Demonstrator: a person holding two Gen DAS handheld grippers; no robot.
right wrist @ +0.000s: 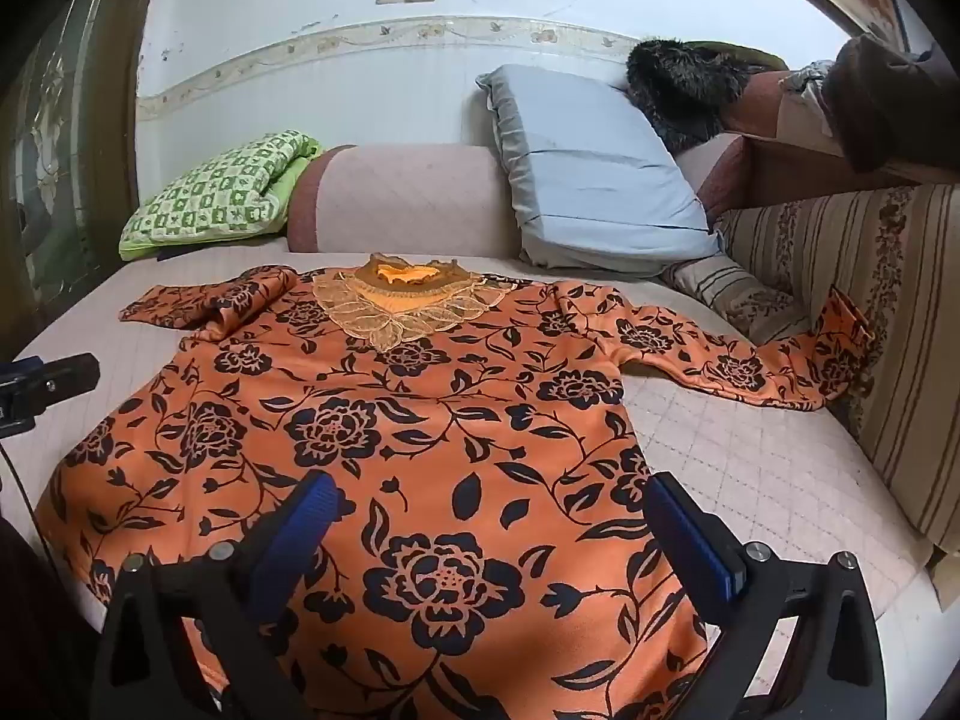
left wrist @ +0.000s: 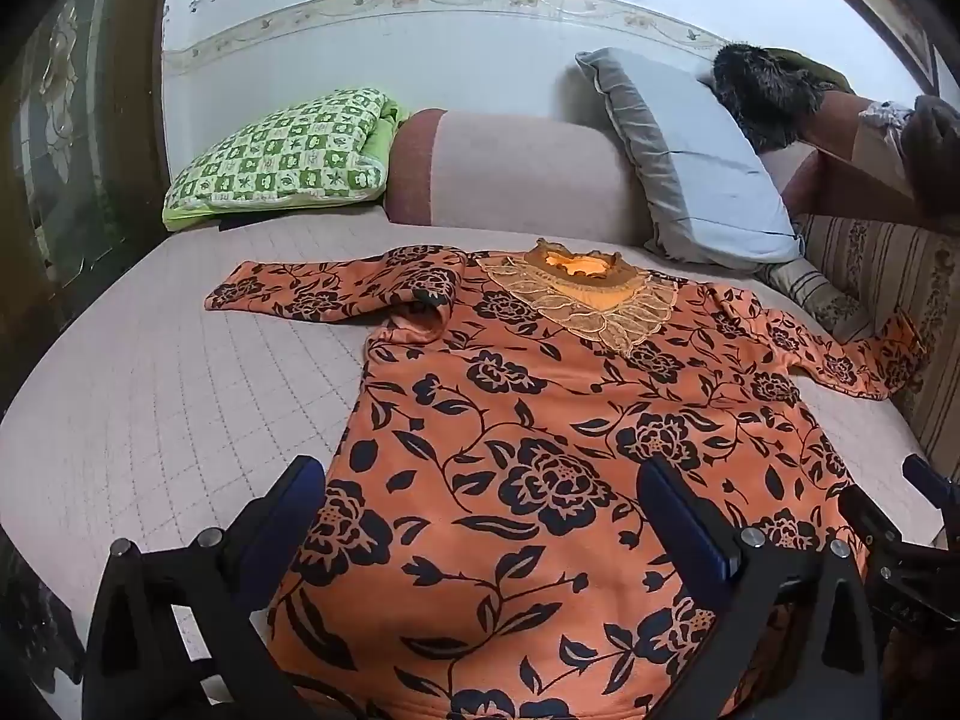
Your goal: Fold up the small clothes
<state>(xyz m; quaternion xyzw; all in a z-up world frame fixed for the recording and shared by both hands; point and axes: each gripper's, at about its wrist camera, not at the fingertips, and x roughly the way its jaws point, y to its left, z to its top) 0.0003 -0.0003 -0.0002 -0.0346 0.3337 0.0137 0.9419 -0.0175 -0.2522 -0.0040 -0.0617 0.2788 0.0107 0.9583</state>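
On the quilted bed cover (left wrist: 150,420), an orange top w/ black floral print (left wrist: 510,450) lies spread flat, front up, lace collar (left wrist: 591,300) toward the far end by the bolster (left wrist: 510,168). Its sleeve on the left side is folded back on itself near the shoulder (left wrist: 336,288); the other sleeve (right wrist: 738,366) stretches out to the right, cuff riding up against the striped cushion (right wrist: 870,276). Left gripper (left wrist: 480,516) hovers low over the hem area, pointing fwd along the garment toward the collar, jaws spread wide, blue pads (left wrist: 300,492) either side of the fabric, nothing held; left finger sits about at the top's left edge, right finger over mid-body. Right gripper (right wrist: 489,525) sits in a similar pose over the right half of the hem, also wide open & empty, blue pads (right wrist: 690,522) well apart, right finger near the garment's right edge. Can't tell whether either finger tip touches cloth. Each gripper shows at the edge of the other's view, side by side, roughly level. Behind: green checked quilt (left wrist: 282,156), grey-blue pillow (right wrist: 594,174), dark furry item (right wrist: 678,84) by the wall.
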